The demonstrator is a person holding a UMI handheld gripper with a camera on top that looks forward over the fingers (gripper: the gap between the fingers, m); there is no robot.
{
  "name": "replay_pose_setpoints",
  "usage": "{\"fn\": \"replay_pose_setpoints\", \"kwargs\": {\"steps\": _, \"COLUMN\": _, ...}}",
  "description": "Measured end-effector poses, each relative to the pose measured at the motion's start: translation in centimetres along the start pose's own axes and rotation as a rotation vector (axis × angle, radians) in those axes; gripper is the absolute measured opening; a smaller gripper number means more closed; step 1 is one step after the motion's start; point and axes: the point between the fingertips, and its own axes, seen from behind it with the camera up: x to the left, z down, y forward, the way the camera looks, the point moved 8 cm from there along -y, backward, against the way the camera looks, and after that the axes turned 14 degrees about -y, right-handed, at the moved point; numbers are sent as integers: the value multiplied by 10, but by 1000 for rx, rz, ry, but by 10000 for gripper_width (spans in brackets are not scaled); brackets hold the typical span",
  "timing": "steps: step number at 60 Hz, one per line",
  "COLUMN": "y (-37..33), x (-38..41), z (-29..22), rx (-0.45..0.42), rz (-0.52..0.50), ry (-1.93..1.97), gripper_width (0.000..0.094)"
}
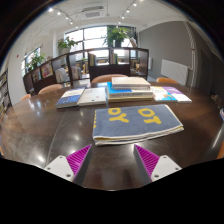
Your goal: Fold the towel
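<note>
Towel (137, 123) lies on the dark wooden table (40, 135), already doubled into a thick grey stack with yellow lettering on top. Books (120, 92) sit beyond the towel. My gripper (114, 160) hovers just short of the towel, fingers apart and empty; I judge little folding remains.

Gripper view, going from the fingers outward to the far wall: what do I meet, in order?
Gripper, fingers open → folded towel just ahead on the wooden table → stack of books → chairs → windows with potted plants.
</note>
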Motion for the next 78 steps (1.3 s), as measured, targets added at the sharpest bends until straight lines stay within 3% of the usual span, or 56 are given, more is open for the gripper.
{"fn": "replay_pose_setpoints", "kwargs": {"steps": 9, "y": 71, "x": 24, "z": -48, "rx": -28, "rz": -33, "ry": -44, "gripper_width": 821}}
{"fn": "replay_pose_setpoints", "kwargs": {"steps": 16, "y": 116, "x": 34, "z": -71, "rx": -37, "rz": -39, "ry": -68, "gripper_width": 760}}
{"fn": "replay_pose_setpoints", "kwargs": {"steps": 21, "y": 139, "x": 38, "z": -67, "rx": 5, "rz": -31, "ry": -79, "gripper_width": 647}}
{"fn": "replay_pose_setpoints", "kwargs": {"steps": 24, "y": 147, "x": 34, "z": -56, "rx": 58, "rz": -1, "ry": -124, "gripper_width": 533}}
{"fn": "replay_pose_setpoints", "kwargs": {"steps": 28, "y": 147, "x": 31, "z": -58, "rx": 31, "rz": 40, "ry": -138, "gripper_width": 358}}
{"fn": "replay_pose_setpoints", "kwargs": {"steps": 33, "y": 148, "x": 27, "z": -55, "rx": 23, "rz": 57, "ry": -122, "gripper_width": 232}}
{"fn": "replay_pose_setpoints", "kwargs": {"steps": 35, "y": 149, "x": 23, "z": -54, "rx": 23, "rz": 77, "ry": -121, "gripper_width": 119}}
{"fn": "replay_pose_setpoints", "kwargs": {"steps": 39, "y": 148, "x": 19, "z": -53, "rx": 21, "rz": 74, "ry": -146, "gripper_width": 70}}
{"fn": "replay_pose_setpoints", "kwargs": {"steps": 48, "y": 141, "x": 14, "z": -60, "rx": 59, "rz": 7, "ry": -132, "gripper_width": 47}}
{"fn": "replay_pose_setpoints", "kwargs": {"steps": 51, "y": 130, "x": 2, "z": -77, "rx": 28, "rz": -4, "ry": -134, "gripper_width": 48}}
{"fn": "replay_pose_setpoints", "kwargs": {"steps": 61, "y": 83, "x": -85, "z": -126, "rx": -61, "rz": 70, "ry": -179, "gripper_width": 48}}
{"fn": "replay_pose_setpoints", "kwargs": {"steps": 68, "y": 74, "x": -163, "z": -129, "rx": -76, "rz": 103, "ry": -181, "gripper_width": 63}}
{"fn": "replay_pose_setpoints", "kwargs": {"steps": 71, "y": 79, "x": -192, "z": -121, "rx": -67, "rz": 94, "ry": -156, "gripper_width": 90}}
{"fn": "replay_pose_setpoints", "kwargs": {"steps": 78, "y": 101, "x": -246, "z": -89, "rx": -31, "rz": 75, "ry": -116, "gripper_width": 251}}
